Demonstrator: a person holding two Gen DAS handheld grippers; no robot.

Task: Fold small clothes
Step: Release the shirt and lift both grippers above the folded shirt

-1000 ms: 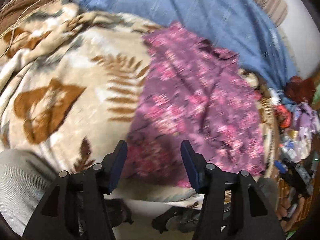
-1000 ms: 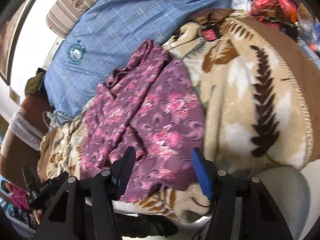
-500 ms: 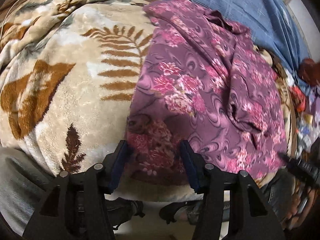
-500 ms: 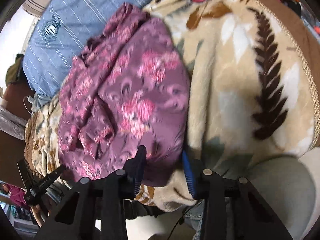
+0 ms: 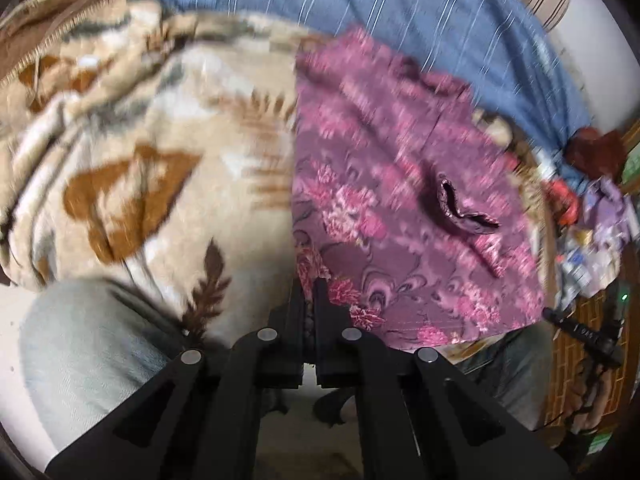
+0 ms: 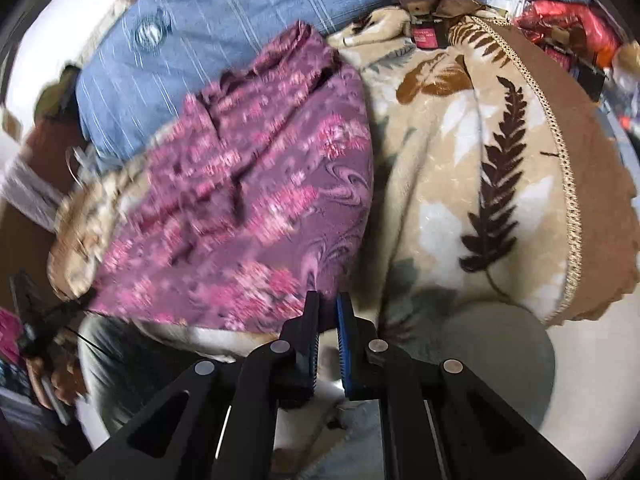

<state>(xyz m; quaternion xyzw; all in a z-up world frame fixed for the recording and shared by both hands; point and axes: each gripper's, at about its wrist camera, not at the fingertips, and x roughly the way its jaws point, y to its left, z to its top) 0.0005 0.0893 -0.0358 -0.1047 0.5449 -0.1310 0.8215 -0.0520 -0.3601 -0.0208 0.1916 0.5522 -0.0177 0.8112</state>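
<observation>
Change: both grippers went from spread wide a second ago to clamped on the near hem, as I read it; both views now motion-blurred.
Left gripper point(image 5: 309, 286): jaws pinched together on the near left corner of the purple floral-print fabric garment point(image 5: 400, 200). I see cloth between the black fingers point(image 5: 294, 308).
Right gripper point(image 6: 327, 300): jaws nearly together, a thin gap showing lower down. Tips sit at the garment's near right corner point(image 6: 320, 280); it looks gripped, but blur keeps me from confirming cloth between the blue pads point(image 6: 344, 344).
Garment position: lies spread on the beige plush blanket with brown leaf pattern point(image 5: 160, 160), near edge at the blanket's front drop-off, far end bunched against the blue striped bedsheet point(image 5: 400, 12).
Garment detail: one small raised pucker with a dark fold point(image 5: 460, 208) right of centre in the left view; far end narrows into a gathered ridge point(image 6: 296, 48) in the right view.
Blanket: brown trim with a stitched border point(image 6: 572, 200) runs down its right side.
Knees: grey trouser leg point(image 5: 80, 352) low on the left in the left view, another point(image 6: 480, 352) low on the right in the right view.
Clutter: red and mixed packets point(image 6: 568, 28) beyond the blanket's far right corner; more mixed items point(image 5: 592, 232) at the right edge of the left view.
Cross-view: I can see the other gripper as a dark shape at the garment's far corner in each view point(image 5: 580, 332) point(image 6: 36, 320).
</observation>
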